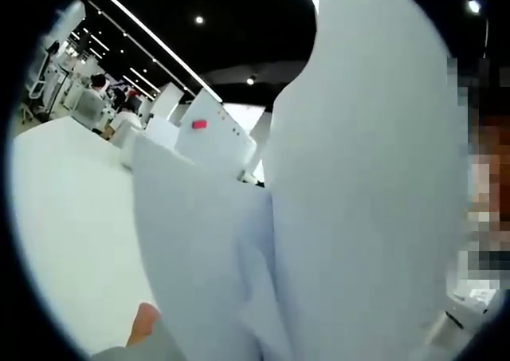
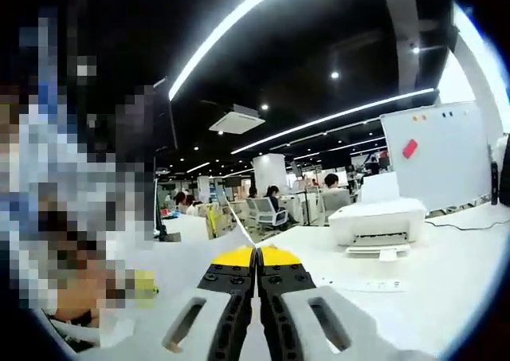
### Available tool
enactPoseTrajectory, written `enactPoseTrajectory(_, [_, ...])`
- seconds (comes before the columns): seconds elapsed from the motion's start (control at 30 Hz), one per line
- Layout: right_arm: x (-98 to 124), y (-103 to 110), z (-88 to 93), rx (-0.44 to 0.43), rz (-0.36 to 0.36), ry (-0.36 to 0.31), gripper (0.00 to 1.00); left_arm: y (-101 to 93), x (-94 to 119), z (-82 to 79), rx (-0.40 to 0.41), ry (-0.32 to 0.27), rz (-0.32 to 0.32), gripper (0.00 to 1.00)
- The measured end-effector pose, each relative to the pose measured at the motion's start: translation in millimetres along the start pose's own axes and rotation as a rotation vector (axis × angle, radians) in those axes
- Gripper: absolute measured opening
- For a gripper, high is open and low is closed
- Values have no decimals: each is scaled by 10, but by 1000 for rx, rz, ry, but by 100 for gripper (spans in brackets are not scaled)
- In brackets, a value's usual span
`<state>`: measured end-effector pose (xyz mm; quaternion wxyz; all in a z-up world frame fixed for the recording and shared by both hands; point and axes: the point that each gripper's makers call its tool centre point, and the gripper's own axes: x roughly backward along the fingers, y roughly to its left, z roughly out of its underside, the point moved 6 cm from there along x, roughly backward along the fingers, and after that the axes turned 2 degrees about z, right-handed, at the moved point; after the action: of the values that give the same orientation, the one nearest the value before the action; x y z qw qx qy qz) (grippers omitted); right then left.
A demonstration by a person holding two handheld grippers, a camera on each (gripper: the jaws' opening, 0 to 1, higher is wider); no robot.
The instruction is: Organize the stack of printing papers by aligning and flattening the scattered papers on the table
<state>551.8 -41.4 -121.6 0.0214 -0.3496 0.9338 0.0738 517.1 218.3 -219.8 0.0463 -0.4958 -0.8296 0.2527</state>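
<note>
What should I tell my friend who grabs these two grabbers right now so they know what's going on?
Right gripper: jaws closed together, pinching the thin edge of a paper sheet held up above the table.
Left gripper: its jaws are hidden behind white papers held close in front of the camera, so its state is unclear.
Things: the papers are lifted and curved, not lying flat. A printer sits on the table.
Done: papers picked up.
Left: probably line up the edges, then lay the stack flat on the table.
</note>
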Motion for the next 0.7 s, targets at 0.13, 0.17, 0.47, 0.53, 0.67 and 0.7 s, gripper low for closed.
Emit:
enactPoseTrajectory(0.13, [-5,9,-12,-3,0,-8,0,28,-16,16,-3,-3,-13,6])
enactPoseTrajectory(0.17, [-19,29,-5,2,-2,-9,0,46,-26,18,30,-13,-15,6])
enactPoseTrajectory(0.47, [-52,48,-2,-11,-13,-10,0,102,-14,10,67,-34,-23,9])
enactPoseTrajectory(0.53, [-53,47,-3,-17,-11,-10,0,102,-16,4,60,-36,-22,11])
enactPoseTrajectory(0.67, [-67,75,-1,-54,-28,-11,0,103,-31,7,58,-42,-20,15])
enactPoseTrajectory(0.7, [-70,90,0,-63,-31,-13,0,104,-32,8,60,-42,-18,15])
